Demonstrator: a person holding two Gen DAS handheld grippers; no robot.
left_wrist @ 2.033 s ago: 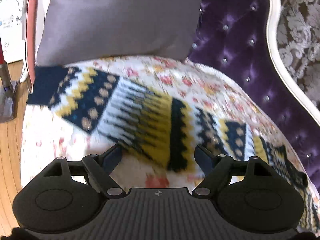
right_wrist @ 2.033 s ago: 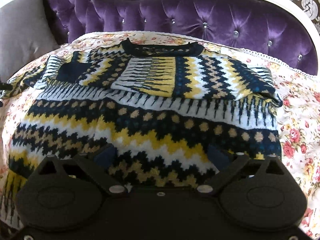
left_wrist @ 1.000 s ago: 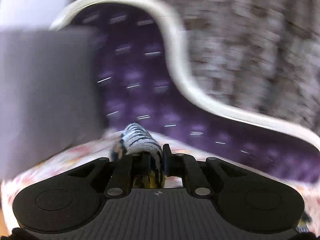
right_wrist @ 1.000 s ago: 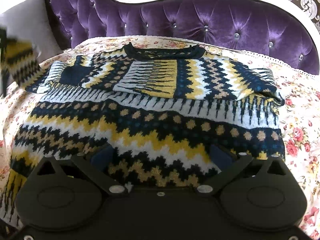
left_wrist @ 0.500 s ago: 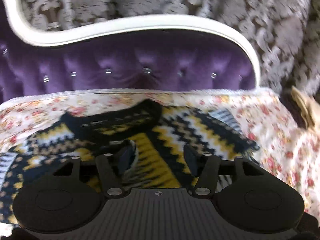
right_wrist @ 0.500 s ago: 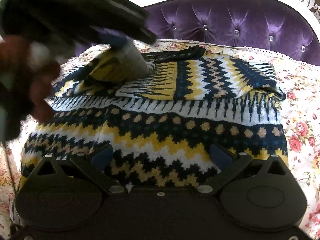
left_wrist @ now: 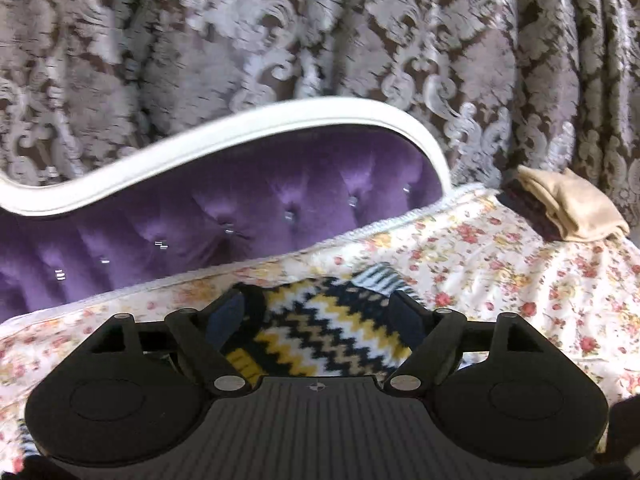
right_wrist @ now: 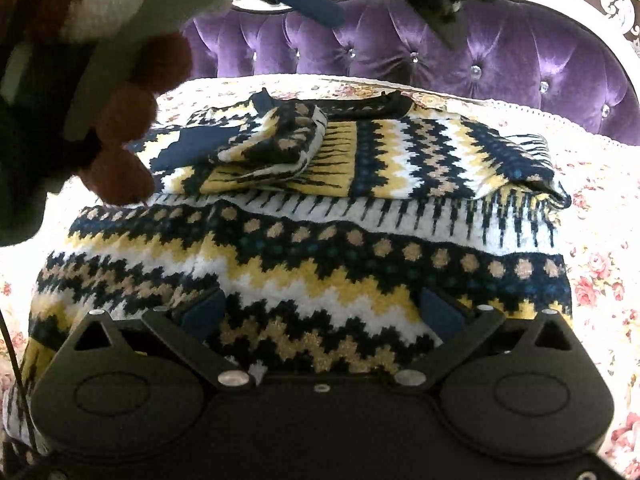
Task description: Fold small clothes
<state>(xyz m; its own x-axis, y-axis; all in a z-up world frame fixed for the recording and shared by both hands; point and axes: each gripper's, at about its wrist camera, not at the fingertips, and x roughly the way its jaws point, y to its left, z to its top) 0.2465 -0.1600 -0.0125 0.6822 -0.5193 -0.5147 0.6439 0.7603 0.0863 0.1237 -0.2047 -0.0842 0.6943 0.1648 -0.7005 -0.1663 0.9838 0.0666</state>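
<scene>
Purple tufted velvet with a white frame backs the sofa (right_wrist: 460,52), whose seat is covered by a floral cloth (right_wrist: 600,248). On it lies the patterned knit sweater (right_wrist: 320,248), navy, yellow and white, with both sleeves folded across its chest; the left sleeve (right_wrist: 272,140) lies bunched at 11 o'clock. The left gripper (left_wrist: 320,312) hovers above the sweater's collar end, its jaws having just been opening and now wide apart with nothing pinched between them. The right gripper (right_wrist: 320,312) stands with jaws spread over the hem, pads not pressing the knit. A tan folded cloth (left_wrist: 568,204) rests at the sofa's far end, at 2 o'clock.
</scene>
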